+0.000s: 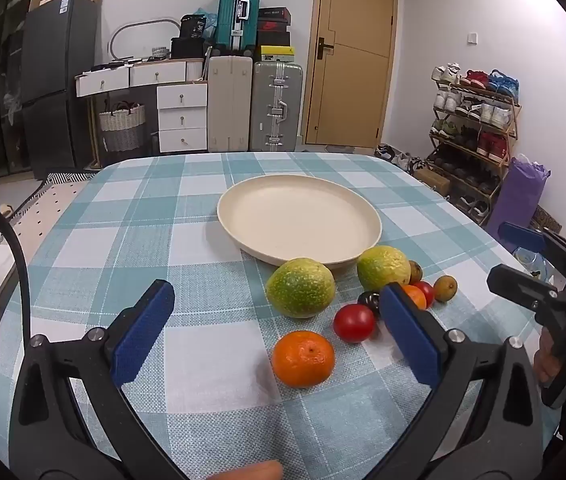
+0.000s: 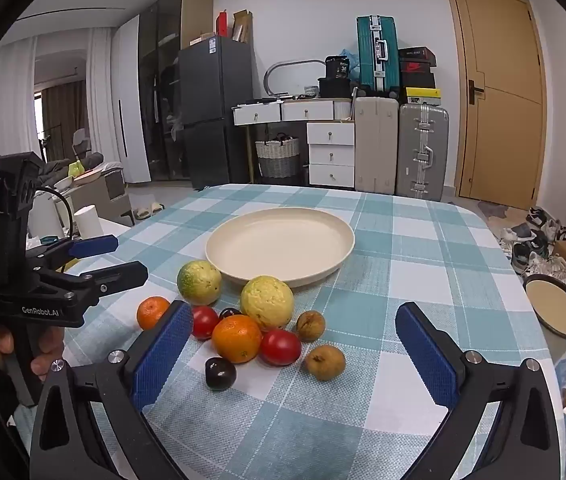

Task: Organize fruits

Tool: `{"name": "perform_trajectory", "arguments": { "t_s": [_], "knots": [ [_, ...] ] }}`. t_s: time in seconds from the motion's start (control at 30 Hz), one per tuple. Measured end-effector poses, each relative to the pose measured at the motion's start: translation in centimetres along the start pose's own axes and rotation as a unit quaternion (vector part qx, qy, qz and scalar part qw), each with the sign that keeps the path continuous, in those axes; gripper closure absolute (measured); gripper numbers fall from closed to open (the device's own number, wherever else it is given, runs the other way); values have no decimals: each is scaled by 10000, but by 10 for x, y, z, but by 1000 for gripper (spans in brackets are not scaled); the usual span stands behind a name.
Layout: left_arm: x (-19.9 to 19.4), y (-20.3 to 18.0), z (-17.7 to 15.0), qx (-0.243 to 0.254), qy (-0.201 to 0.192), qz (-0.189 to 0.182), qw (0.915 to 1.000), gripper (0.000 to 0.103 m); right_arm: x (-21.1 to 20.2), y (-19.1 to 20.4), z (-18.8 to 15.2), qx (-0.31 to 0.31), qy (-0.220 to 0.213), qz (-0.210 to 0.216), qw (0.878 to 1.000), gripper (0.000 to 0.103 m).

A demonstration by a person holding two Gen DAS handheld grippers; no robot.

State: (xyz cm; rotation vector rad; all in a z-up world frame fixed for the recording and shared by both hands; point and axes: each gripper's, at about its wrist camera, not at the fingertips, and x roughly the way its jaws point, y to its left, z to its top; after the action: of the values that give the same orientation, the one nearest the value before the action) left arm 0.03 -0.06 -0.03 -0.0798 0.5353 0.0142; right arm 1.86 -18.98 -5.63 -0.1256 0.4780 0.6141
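A cream plate [image 1: 243,200] [image 2: 323,224] sits empty mid-table. In front of it lie two green-yellow guavas [image 1: 300,293] [image 2: 267,302], two oranges [image 1: 303,358] [image 2: 236,338], two red tomatoes [image 1: 354,323] [image 2: 280,347], dark plums [image 2: 220,373] and small brown fruits [image 2: 324,361]. My left gripper [image 1: 279,332] is open, its pads either side of the near orange, above the cloth. My right gripper [image 2: 307,356] is open over the fruit cluster. Each gripper shows in the other's view: the right [image 1: 523,264] and the left [image 2: 111,260].
The table has a teal checked cloth [image 1: 123,220] [image 2: 423,240]. Its right edge drops to a floor with a round bowl [image 2: 555,310] and a shoe rack [image 1: 475,128]. Suitcases and drawers stand behind.
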Motion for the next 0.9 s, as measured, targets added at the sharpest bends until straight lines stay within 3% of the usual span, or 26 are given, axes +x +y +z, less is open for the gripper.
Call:
{"name": "perform_trajectory", "arguments": {
  "t_s": [0.9],
  "knots": [
    [3, 5, -1, -116, 27, -7, 9999, 1, 3, 3, 0, -137, 65, -18, 9999, 0]
  ]
}}
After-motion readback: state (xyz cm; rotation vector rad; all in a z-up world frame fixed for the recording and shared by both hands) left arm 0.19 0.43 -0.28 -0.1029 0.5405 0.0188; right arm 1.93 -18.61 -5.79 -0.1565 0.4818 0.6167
